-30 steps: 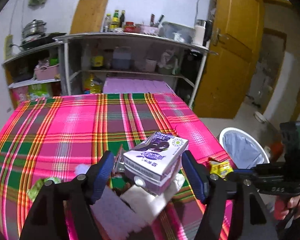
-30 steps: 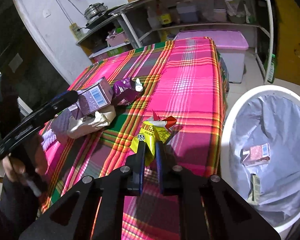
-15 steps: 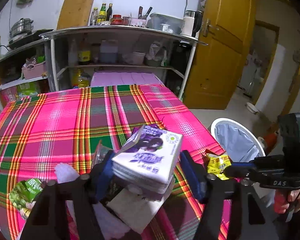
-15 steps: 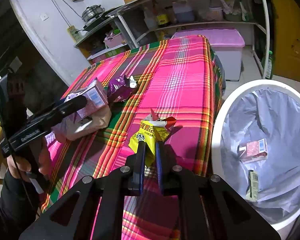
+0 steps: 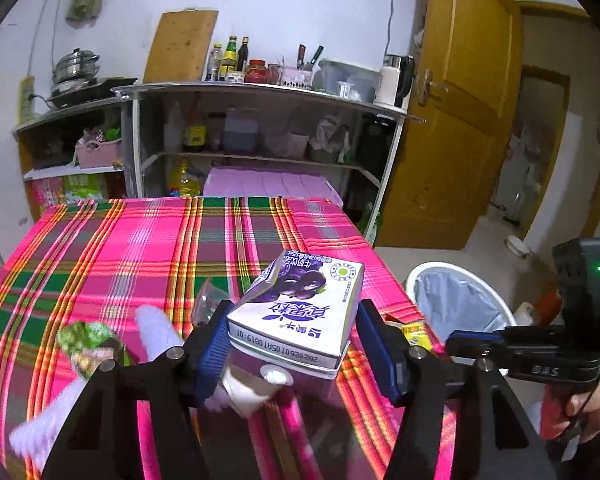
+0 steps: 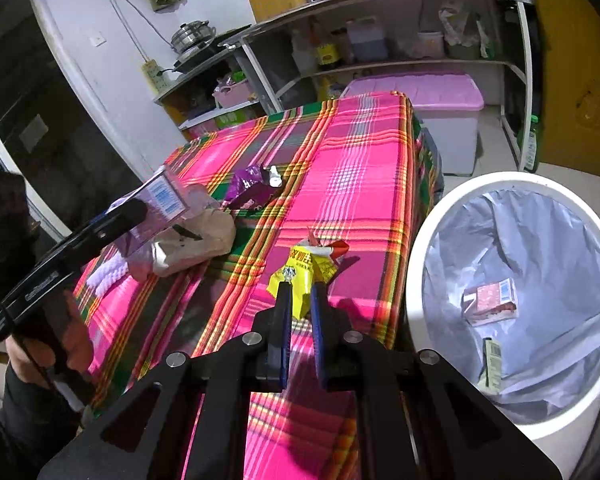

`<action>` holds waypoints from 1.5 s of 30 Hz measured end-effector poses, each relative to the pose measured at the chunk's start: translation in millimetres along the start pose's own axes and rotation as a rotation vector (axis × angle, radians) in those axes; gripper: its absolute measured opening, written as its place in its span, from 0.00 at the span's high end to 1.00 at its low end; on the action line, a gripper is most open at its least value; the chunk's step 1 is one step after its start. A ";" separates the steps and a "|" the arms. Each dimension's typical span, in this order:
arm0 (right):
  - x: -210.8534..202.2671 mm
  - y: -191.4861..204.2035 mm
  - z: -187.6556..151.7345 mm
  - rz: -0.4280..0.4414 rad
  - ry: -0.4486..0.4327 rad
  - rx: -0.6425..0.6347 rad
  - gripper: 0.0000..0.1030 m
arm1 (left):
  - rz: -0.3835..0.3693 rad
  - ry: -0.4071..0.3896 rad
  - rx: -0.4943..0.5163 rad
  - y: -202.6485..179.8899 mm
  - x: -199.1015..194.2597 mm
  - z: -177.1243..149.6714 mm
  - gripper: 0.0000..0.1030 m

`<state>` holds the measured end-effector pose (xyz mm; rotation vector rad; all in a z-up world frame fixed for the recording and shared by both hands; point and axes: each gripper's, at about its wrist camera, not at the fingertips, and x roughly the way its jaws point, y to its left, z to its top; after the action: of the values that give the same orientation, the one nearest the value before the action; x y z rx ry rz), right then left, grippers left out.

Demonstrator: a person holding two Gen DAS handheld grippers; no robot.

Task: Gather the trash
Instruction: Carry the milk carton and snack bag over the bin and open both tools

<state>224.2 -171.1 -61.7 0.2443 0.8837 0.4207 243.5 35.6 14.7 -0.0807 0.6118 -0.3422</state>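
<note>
Here the worktop (image 5: 100, 264) under its pink, green and yellow plaid cloth fills the room's middle, steel shelves (image 5: 260, 92) of bottles and pots behind it, a yellow door (image 5: 460, 120) to one side. Beside the worktop's edge stands a white bin (image 6: 420, 280) lined with grey plastic, a pink carton (image 6: 490, 302) inside. The left gripper (image 5: 292, 340) grips a purple-and-white milk carton (image 5: 300, 312) printed with Chinese characters and a date code, raised above the cloth. The right gripper (image 6: 300, 304) is closed on a yellow wrapper (image 6: 300, 268) near the bin.
</note>
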 end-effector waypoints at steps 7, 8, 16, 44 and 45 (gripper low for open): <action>6.8 -4.3 5.6 -0.010 -0.024 -0.007 0.50 | -0.007 -0.022 -0.023 -6.0 -28.6 -9.0 0.40; 11.8 -4.9 7.7 -0.011 -0.016 -0.003 0.43 | -0.008 -0.022 -0.024 -6.3 -30.8 -9.6 0.40; 50.4 -0.4 16.7 -0.034 0.059 -0.035 0.47 | -0.005 -0.019 -0.031 -6.2 -33.7 -13.1 0.40; -69.2 -6.8 -16.7 -0.073 -0.113 -0.039 0.64 | 0.016 -0.018 0.002 -74.2 -41.3 -28.3 0.40; -73.0 -9.0 -17.9 -0.080 -0.120 -0.037 0.64 | 0.012 -0.014 0.006 -79.0 -39.2 -28.5 0.40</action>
<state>171.5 -211.5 -25.4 0.1974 0.7649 0.3442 174.2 -24.7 26.7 -0.0737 0.5970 -0.3316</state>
